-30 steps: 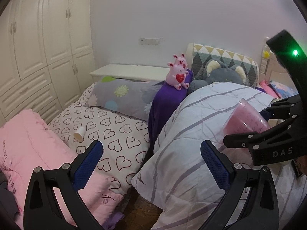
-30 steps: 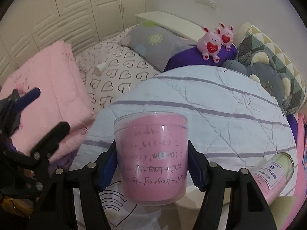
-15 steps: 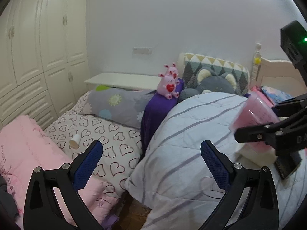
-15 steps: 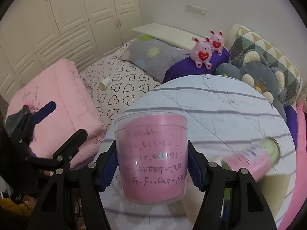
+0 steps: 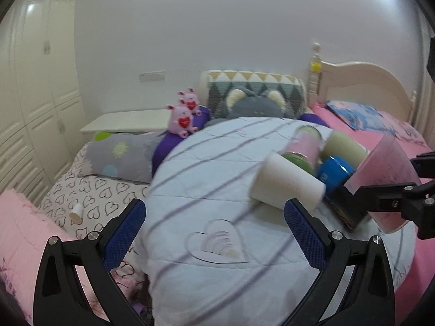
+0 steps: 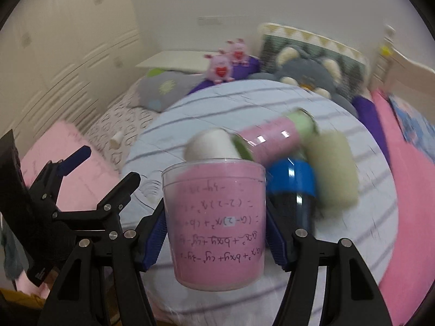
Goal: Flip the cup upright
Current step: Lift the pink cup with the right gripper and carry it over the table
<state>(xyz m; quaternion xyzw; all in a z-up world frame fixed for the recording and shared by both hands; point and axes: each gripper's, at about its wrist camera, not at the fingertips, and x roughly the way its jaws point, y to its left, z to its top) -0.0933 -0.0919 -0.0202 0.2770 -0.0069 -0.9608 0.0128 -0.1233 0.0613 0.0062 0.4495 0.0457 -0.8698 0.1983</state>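
My right gripper (image 6: 216, 240) is shut on a pink cup (image 6: 214, 222) with upside-down maths writing, held in the air above the light blue striped quilt (image 6: 272, 114). The cup also shows at the right edge of the left wrist view (image 5: 386, 179), tilted, clamped in the right gripper (image 5: 391, 203). My left gripper (image 5: 214, 228) is open and empty, low over the quilt (image 5: 206, 179); it also shows at the left of the right wrist view (image 6: 98, 174).
On the quilt lie a white cup (image 5: 285, 187), a pink bottle (image 5: 304, 146), a blue-capped container (image 5: 333, 172) and a pale cream cup (image 5: 344, 148). Pink plush toys (image 5: 183, 116), pillows, a heart-print sheet (image 5: 89, 203) with a small white cup (image 5: 76, 213), and a pink blanket (image 5: 19, 233).
Both views have swung right and up over the bed. The cluster of lying cups and bottles has come into view. The pink cup stays clamped in my right gripper.
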